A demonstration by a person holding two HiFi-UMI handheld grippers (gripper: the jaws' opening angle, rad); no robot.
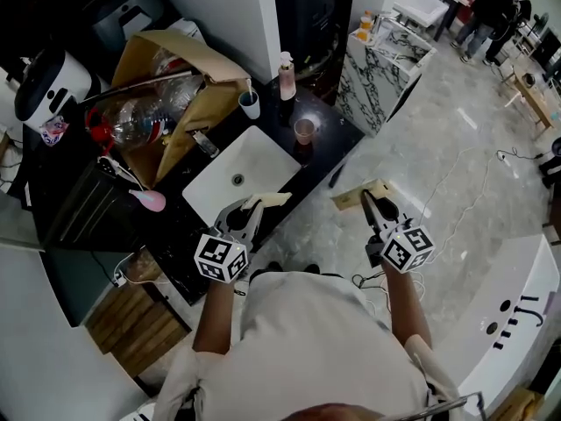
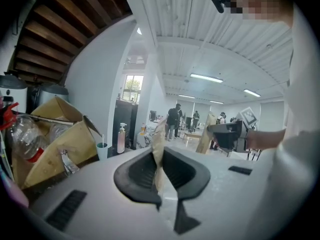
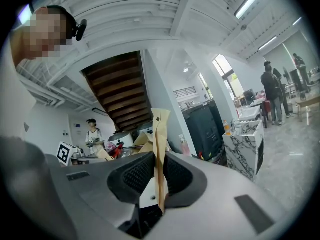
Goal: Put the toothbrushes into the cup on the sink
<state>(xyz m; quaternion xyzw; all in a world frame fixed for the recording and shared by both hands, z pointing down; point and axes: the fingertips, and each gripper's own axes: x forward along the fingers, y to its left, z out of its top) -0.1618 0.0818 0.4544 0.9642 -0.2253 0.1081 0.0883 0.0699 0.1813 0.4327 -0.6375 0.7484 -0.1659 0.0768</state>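
Pinching a flat tan pack [image 1: 268, 199] (wrapped toothbrush, probably) edge-on in the left gripper [image 1: 249, 215] and a second pack [image 1: 358, 195] in the right gripper [image 1: 372, 203], near the sink [image 1: 263, 156] front, ready to slot into the pinkish cup [image 1: 304, 130].

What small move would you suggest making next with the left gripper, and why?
Probably ease the left gripper forward toward the pinkish cup behind the sink basin. Its jaws are shut on a tan paper packet at the basin's near edge, closer to that cup than the right gripper, which grips a second packet over the floor.
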